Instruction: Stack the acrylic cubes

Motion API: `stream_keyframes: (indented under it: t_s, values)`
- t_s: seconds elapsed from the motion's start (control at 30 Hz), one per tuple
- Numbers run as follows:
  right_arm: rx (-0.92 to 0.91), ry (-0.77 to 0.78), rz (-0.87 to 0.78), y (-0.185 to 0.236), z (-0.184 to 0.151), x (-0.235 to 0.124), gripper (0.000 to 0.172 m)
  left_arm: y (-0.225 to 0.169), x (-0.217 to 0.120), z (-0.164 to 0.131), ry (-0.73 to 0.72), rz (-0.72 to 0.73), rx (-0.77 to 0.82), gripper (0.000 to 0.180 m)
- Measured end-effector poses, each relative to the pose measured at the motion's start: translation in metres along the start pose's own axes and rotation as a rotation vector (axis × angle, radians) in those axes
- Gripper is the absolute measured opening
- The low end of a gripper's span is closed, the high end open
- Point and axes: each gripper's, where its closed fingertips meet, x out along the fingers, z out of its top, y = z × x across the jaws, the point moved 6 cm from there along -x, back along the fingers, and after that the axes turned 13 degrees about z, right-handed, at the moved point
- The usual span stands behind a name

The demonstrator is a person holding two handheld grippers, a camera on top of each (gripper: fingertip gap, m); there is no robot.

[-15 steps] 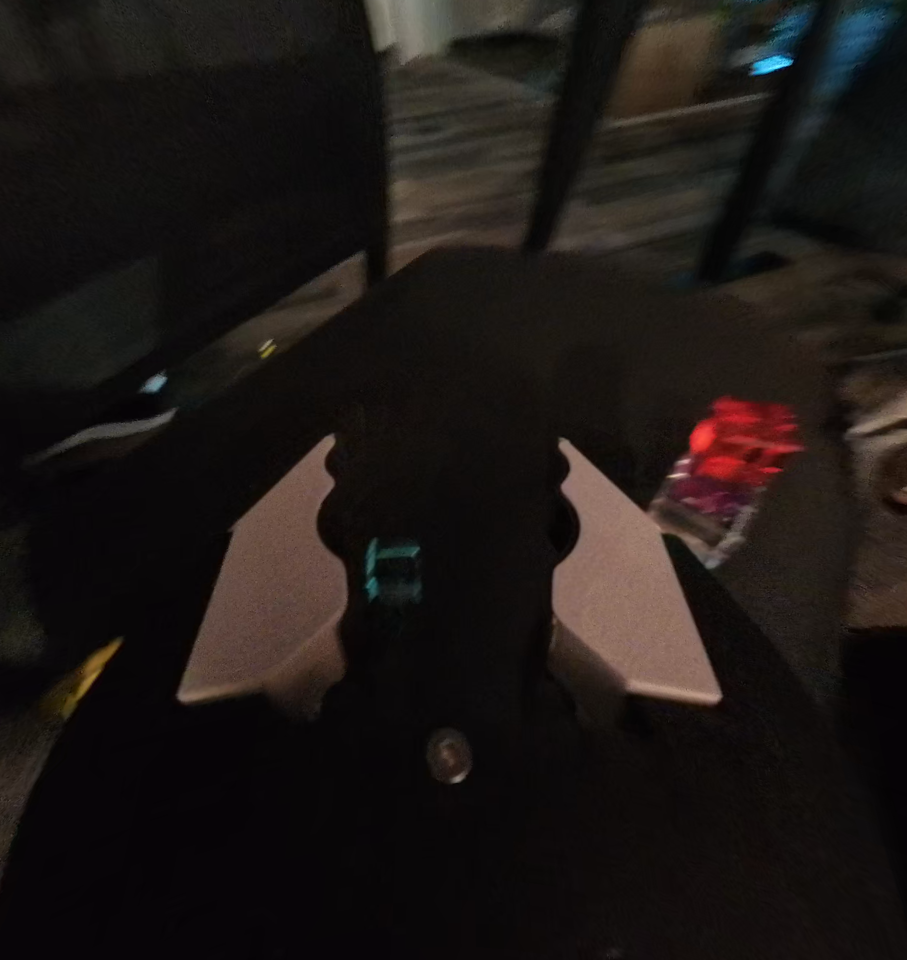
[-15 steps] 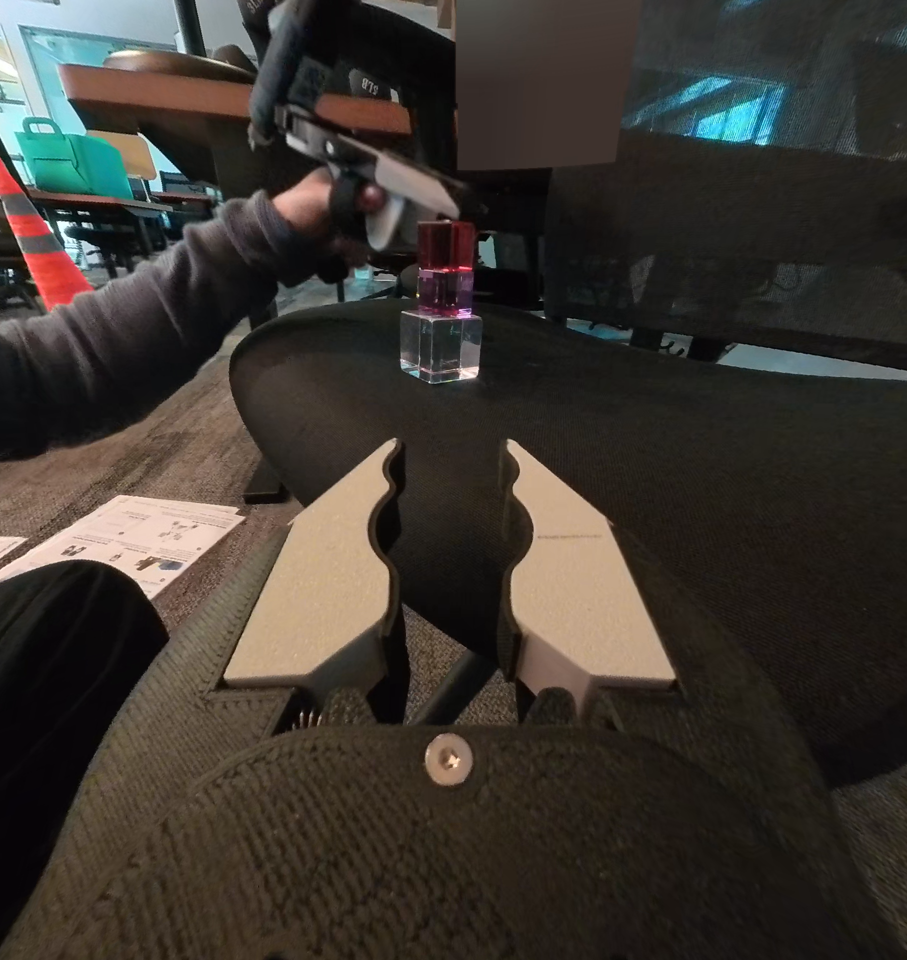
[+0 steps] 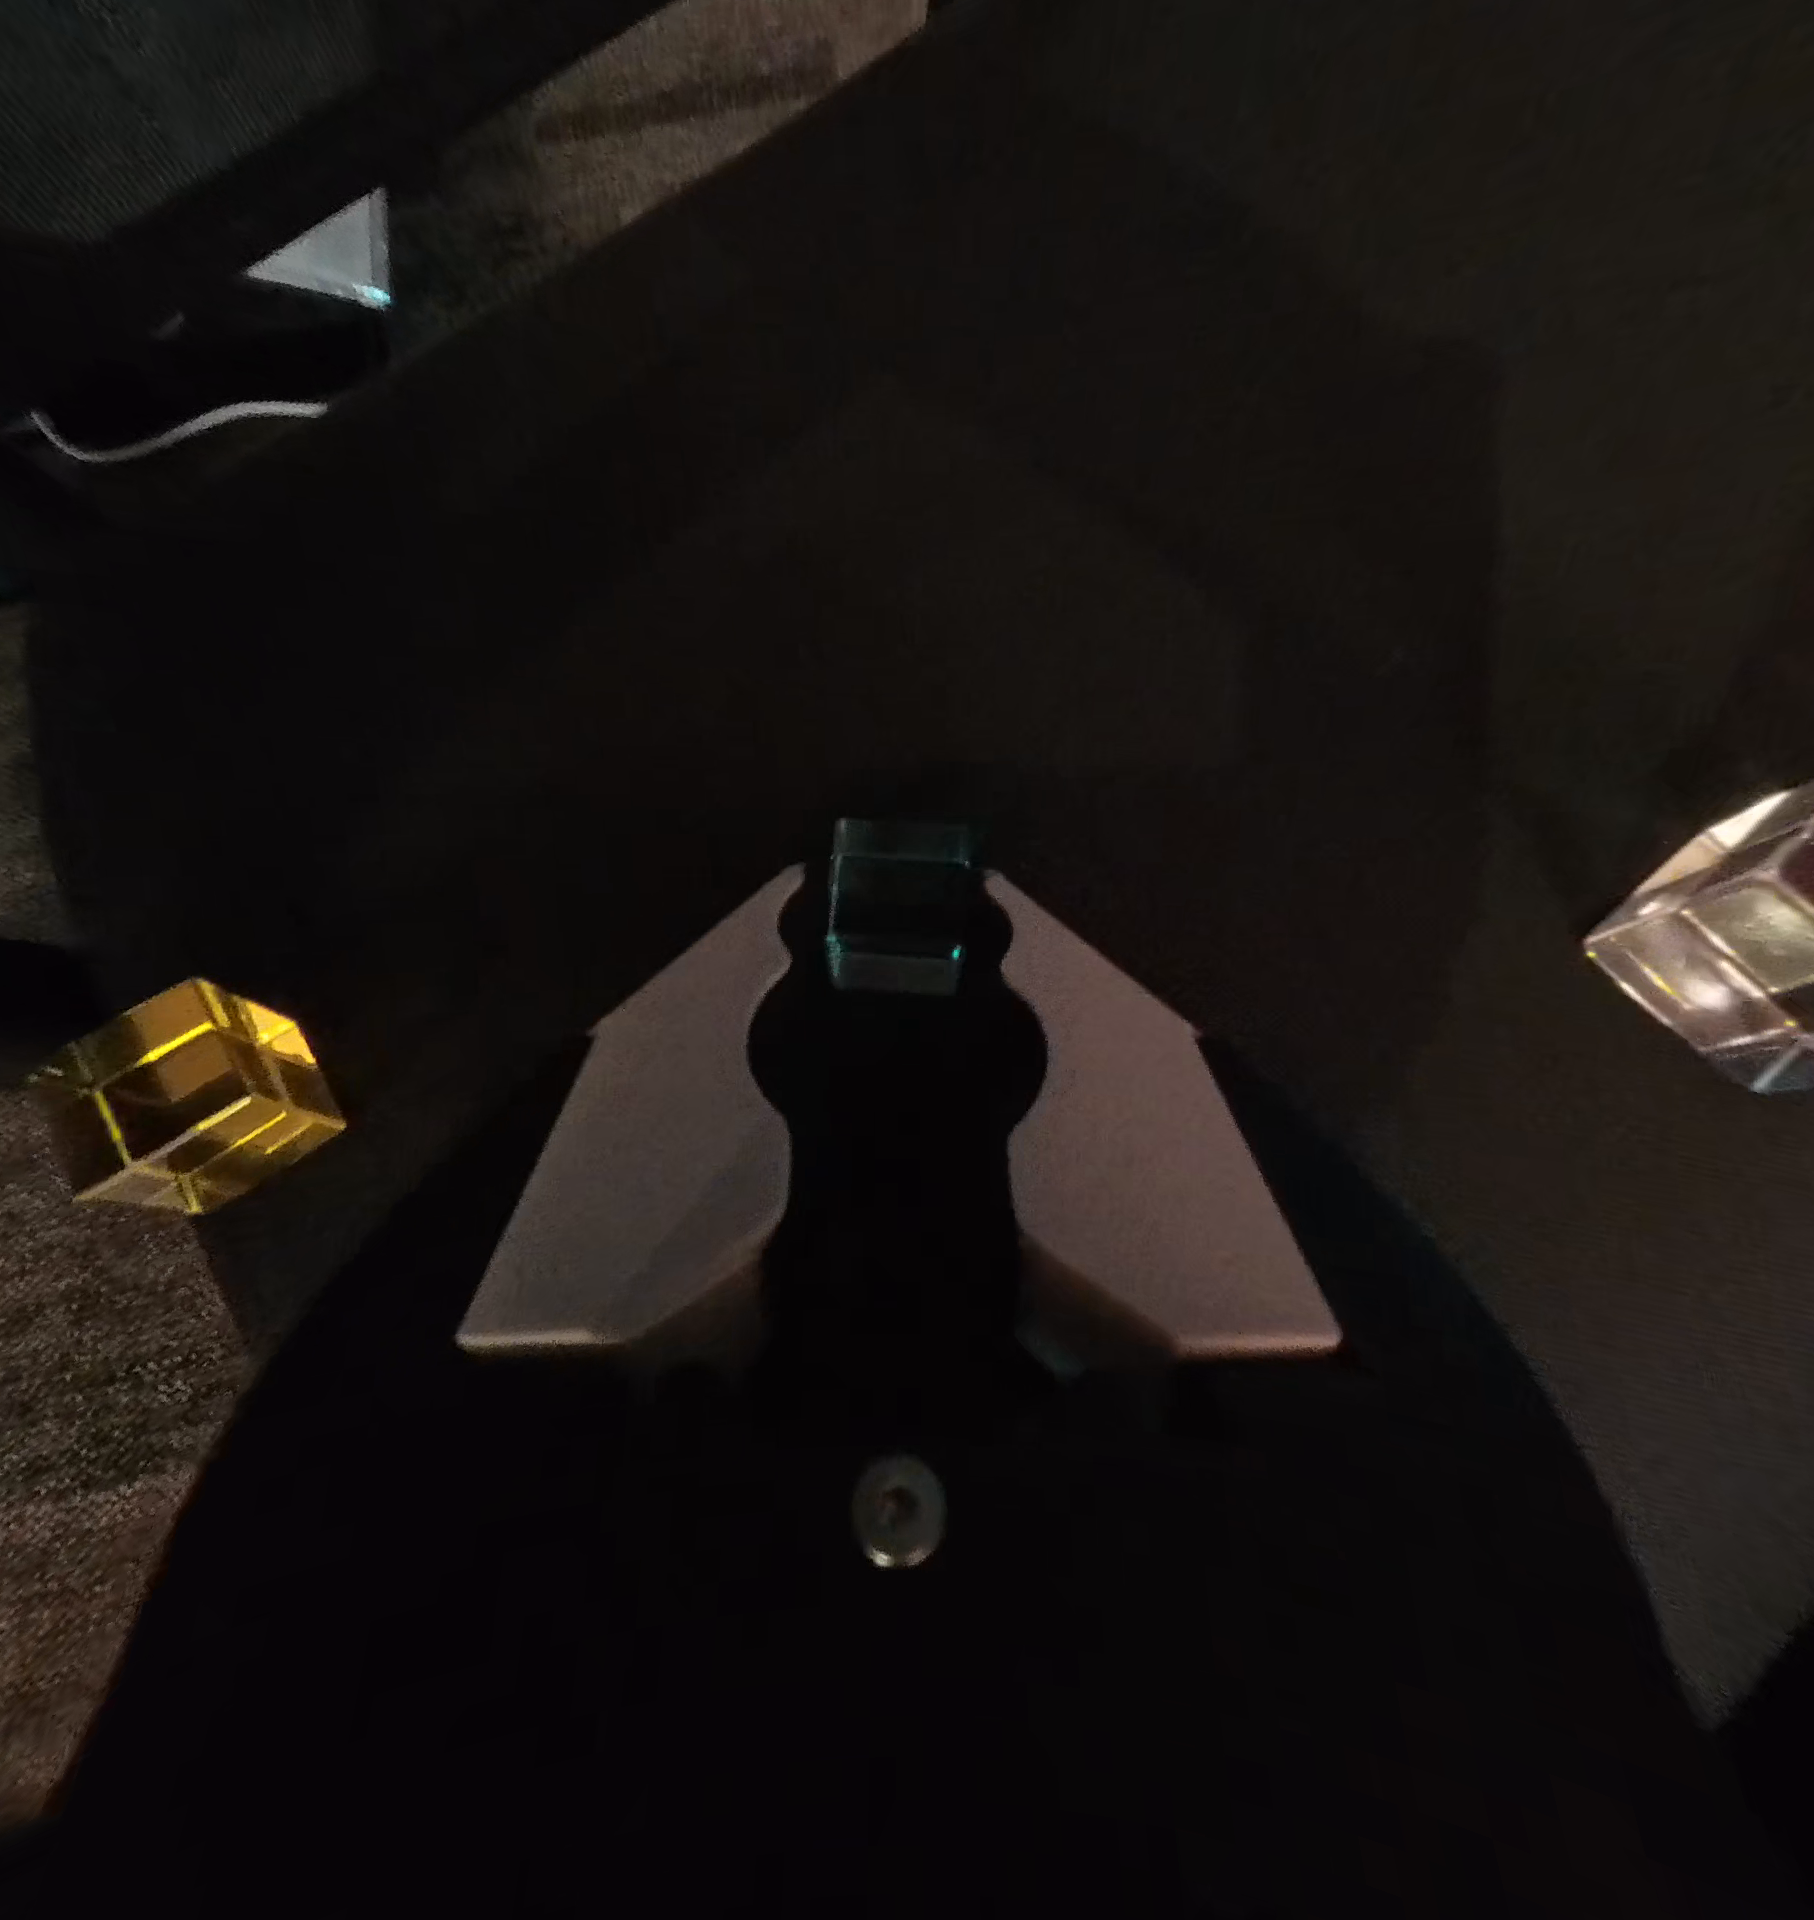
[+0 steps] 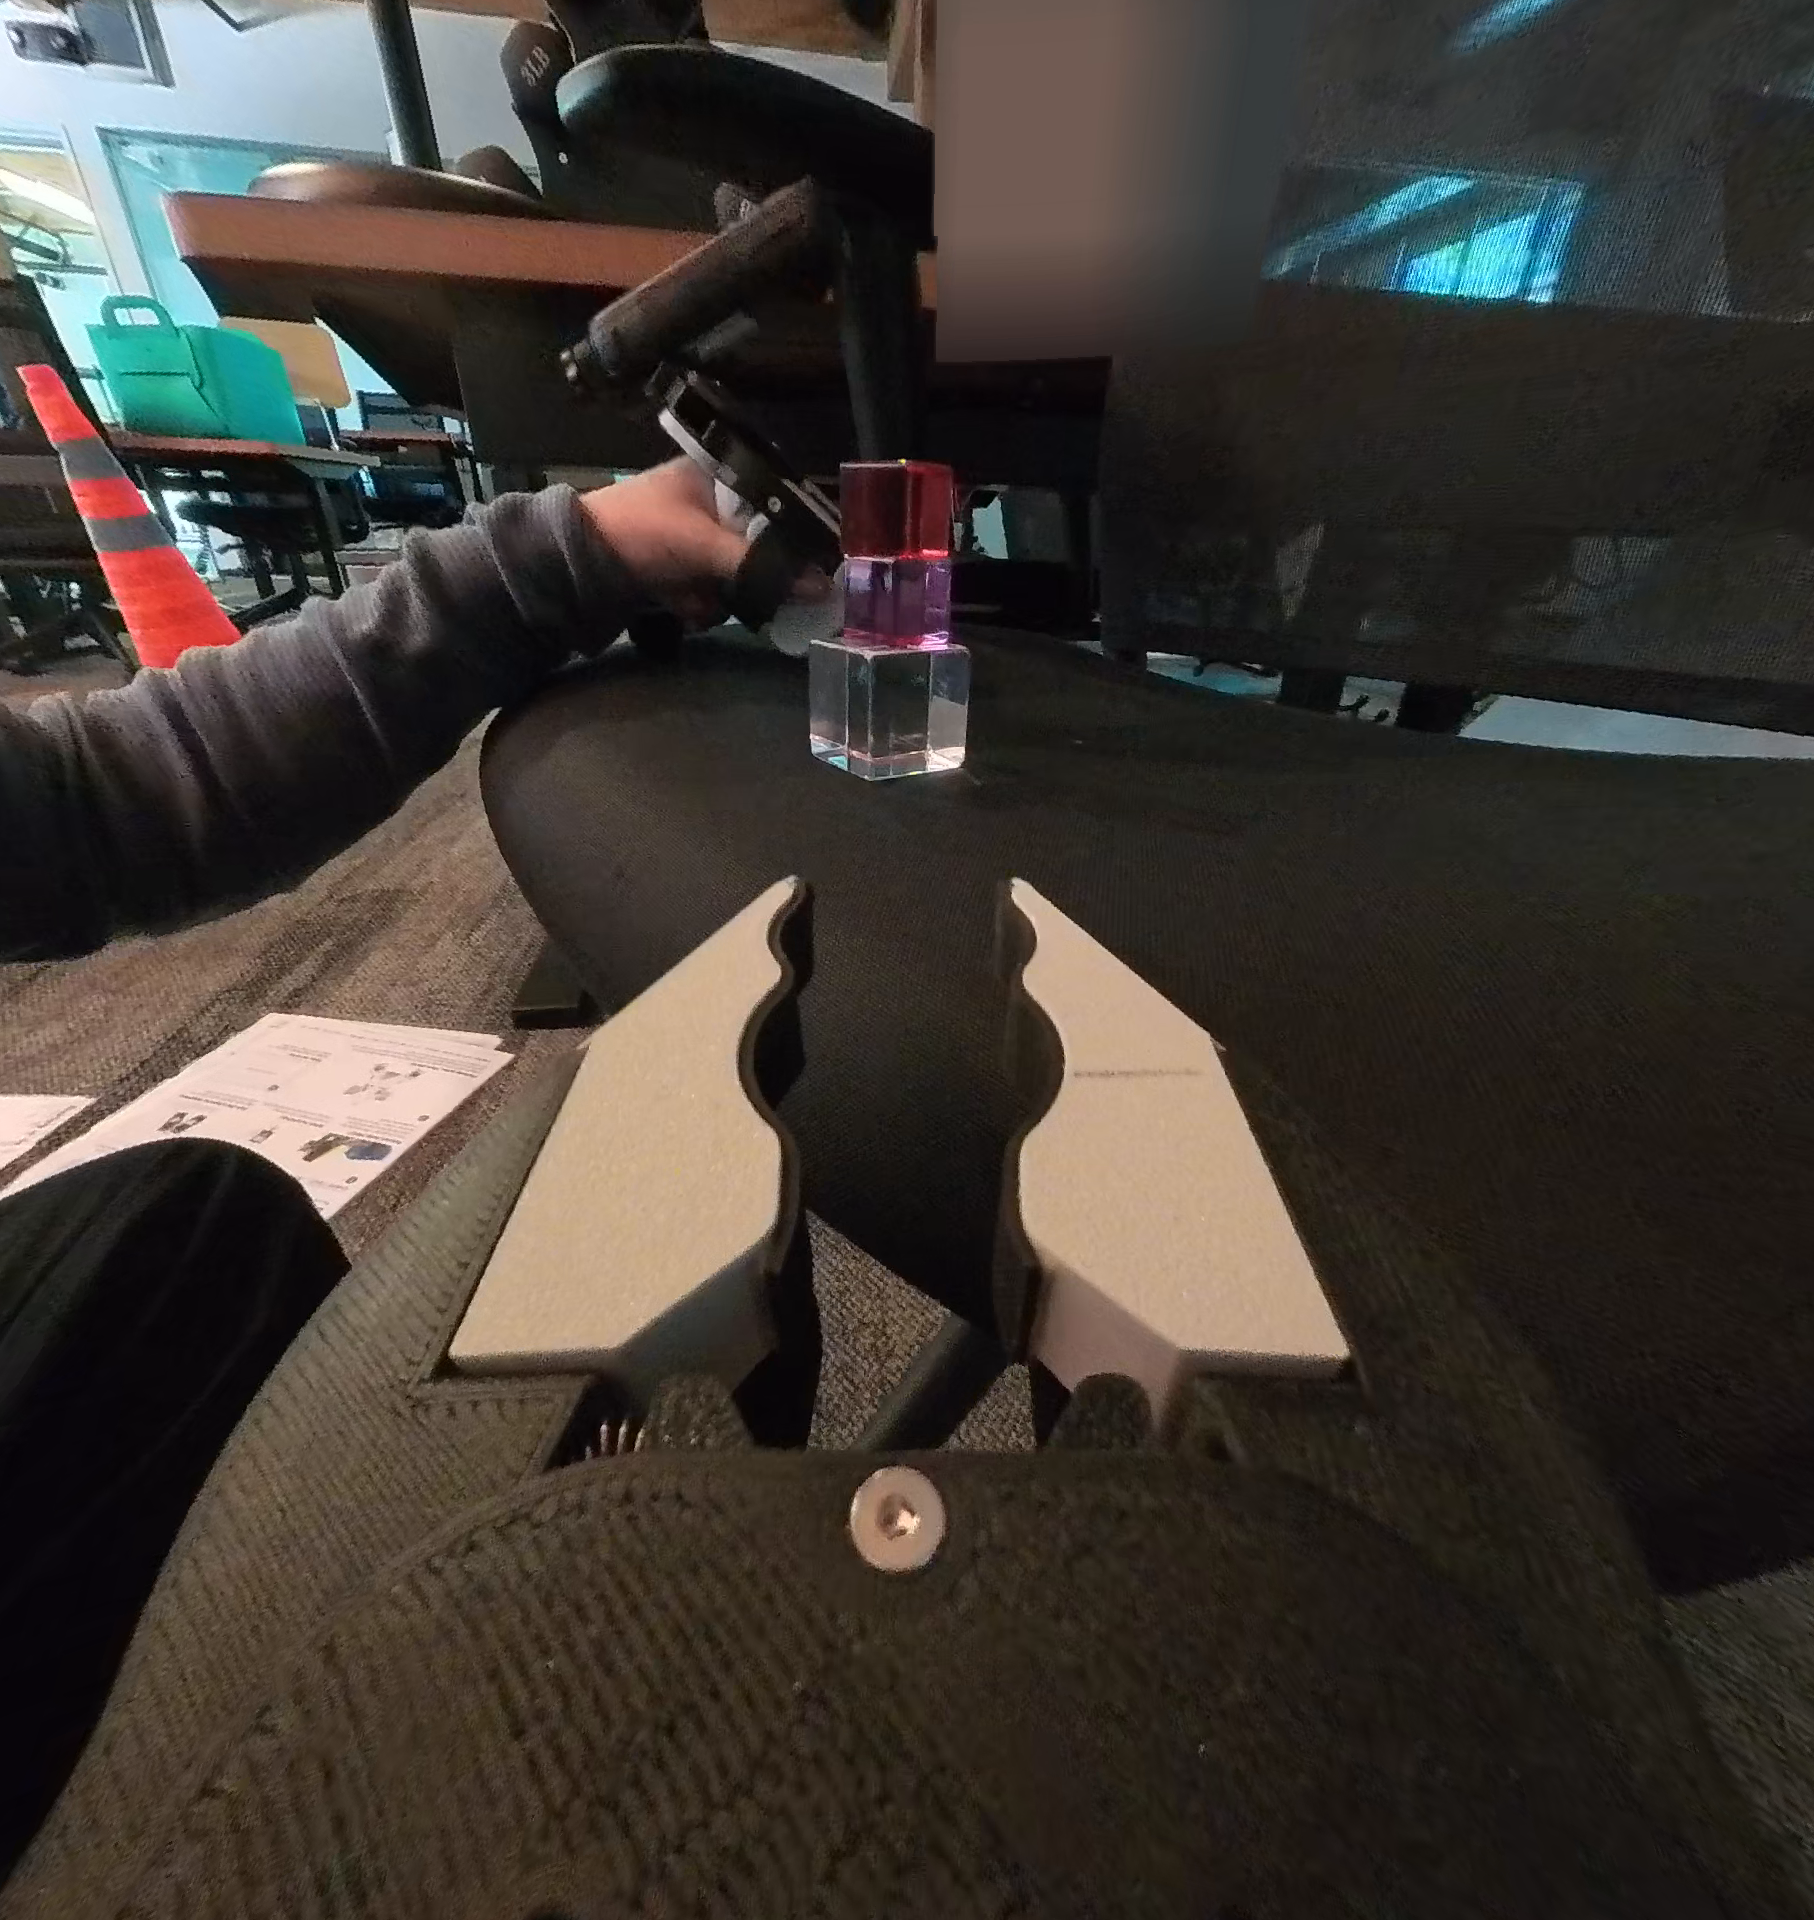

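In the dim left wrist view my left gripper (image 3: 898,883) has a small teal see-through cube (image 3: 898,914) between its fingertips, with the pads against its sides, low over a black mesh chair seat (image 3: 1090,520). A yellow cube (image 3: 202,1096) lies to its left and a clear cube (image 3: 1734,977) to its right. In the right wrist view the clear cube (image 4: 887,707) carries a purple cube (image 4: 898,601) and a red cube (image 4: 898,507). The left gripper (image 4: 768,540) is just behind this stack, its fingers hidden. My right gripper (image 4: 903,904) is open and empty, above the seat's near edge (image 4: 1298,935).
A person's sleeved arm (image 4: 311,707) reaches in from the left. Printed sheets (image 4: 311,1101) lie on the carpet. An orange cone (image 4: 134,540), a green bag (image 4: 196,384), desks and other chairs stand behind. A dark chair back (image 4: 1505,468) rises on the right. Left tips to right tips: about 30 centimetres.
The left gripper has dropped from beside the stack's top to seat level and its jaws have narrowed around the teal cube, now at its fingertips. The right gripper has not moved.
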Motion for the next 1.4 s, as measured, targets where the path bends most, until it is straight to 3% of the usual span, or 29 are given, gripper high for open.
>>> stream_keyframes:
  t_s: [0.13, 0.27, 0.47, 0.63, 1.0, 1.1, 1.2, 1.33, 1.4]
  values:
    - [0.011, -0.015, 0.011, 0.000, 0.000, -0.001, 0.034, -0.015, -0.028, 0.023, -0.218, -0.049, 0.001, 0.026]
    - [0.015, -0.020, 0.013, -0.001, 0.000, -0.001, 0.033, -0.052, -0.074, 0.055, -0.396, -0.239, 0.032, 0.026]
    - [0.014, -0.017, 0.010, 0.000, 0.000, -0.001, 0.033, -0.099, -0.092, 0.068, -0.291, -0.493, 0.115, 0.026]
    - [0.016, -0.020, 0.014, 0.000, 0.000, -0.001, 0.033, -0.114, -0.087, 0.064, -0.221, -0.509, 0.172, 0.026]
    - [0.019, -0.022, 0.017, 0.000, 0.000, -0.001, 0.033, -0.111, -0.083, 0.060, -0.209, -0.486, 0.169, 0.026]
    - [0.019, -0.025, 0.017, 0.000, 0.000, -0.001, 0.033, -0.104, -0.087, 0.064, -0.274, -0.428, 0.125, 0.078]
    - [0.023, -0.029, 0.020, -0.001, 0.000, -0.002, 0.033, -0.074, -0.093, 0.066, -0.396, -0.257, 0.072, 0.129]
    - [0.026, -0.033, 0.024, -0.001, 0.000, -0.002, 0.033, 0.010, -0.084, 0.047, -0.392, 0.088, -0.226, 0.101]
    - [0.026, -0.035, 0.025, -0.001, 0.000, -0.002, 0.033, 0.045, -0.077, 0.029, -0.345, 0.265, -0.218, 0.091]
